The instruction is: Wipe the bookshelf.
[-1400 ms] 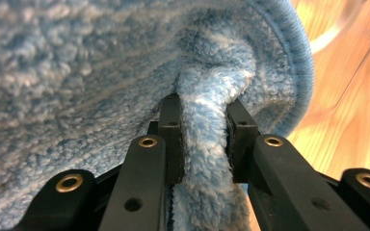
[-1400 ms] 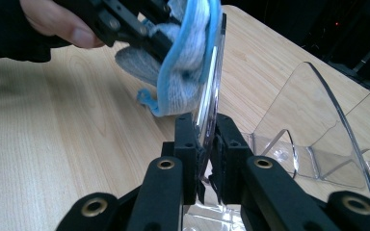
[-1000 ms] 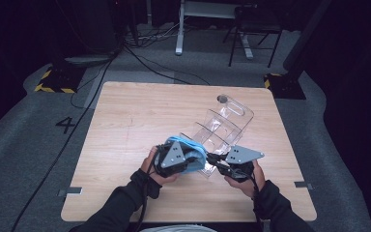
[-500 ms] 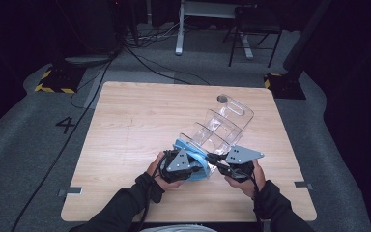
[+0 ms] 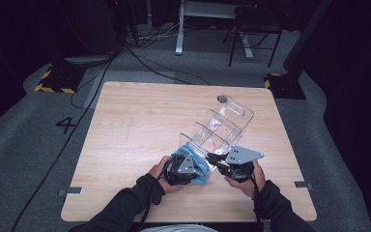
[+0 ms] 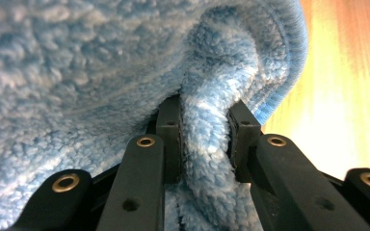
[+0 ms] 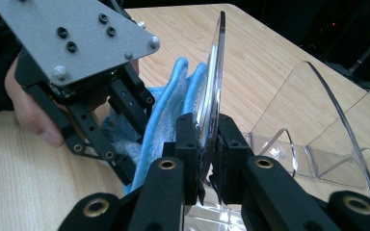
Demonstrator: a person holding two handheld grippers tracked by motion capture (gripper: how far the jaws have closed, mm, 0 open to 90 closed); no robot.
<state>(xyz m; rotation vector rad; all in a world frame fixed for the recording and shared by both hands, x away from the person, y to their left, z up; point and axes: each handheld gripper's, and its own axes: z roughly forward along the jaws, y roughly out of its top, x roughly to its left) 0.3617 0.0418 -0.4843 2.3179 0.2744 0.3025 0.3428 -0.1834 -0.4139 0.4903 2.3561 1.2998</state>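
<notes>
Landmark: I take the clear rack [image 5: 222,126] as my reference; it lies tilted on the counter [image 5: 135,121], its open end towards me and its far end, with a round hole, pointing away to the right.
Cloth: I see the blue cloth [image 5: 199,162] pressed against the rack's nearest clear panel, on the rack's left side, bunched up and touching it.
Left tool: my left tool [image 5: 182,168] sits just left of the rack's near end; in the left gripper view [image 6: 204,139] its jaws are clamped on a thick fold of the cloth [image 6: 125,57], pads sunk into the pile on both sides.
Right tool: my right tool [image 5: 222,162] sits at the rack's near end, just right of the cloth; in the right gripper view [image 7: 204,139] its jaws are closed on the edge of the rack's upright clear panel [image 7: 212,86], which stands between the pads.
Cloth and panel: in the right gripper view the cloth [image 7: 166,110] lies flat against the far face of that panel, with the left tool [image 7: 101,144] just behind it.
Hands: I see a hand [image 5: 160,170] behind the left tool and a hand [image 5: 244,182] behind the right, both near the counter's near edge, below the rack.
</notes>
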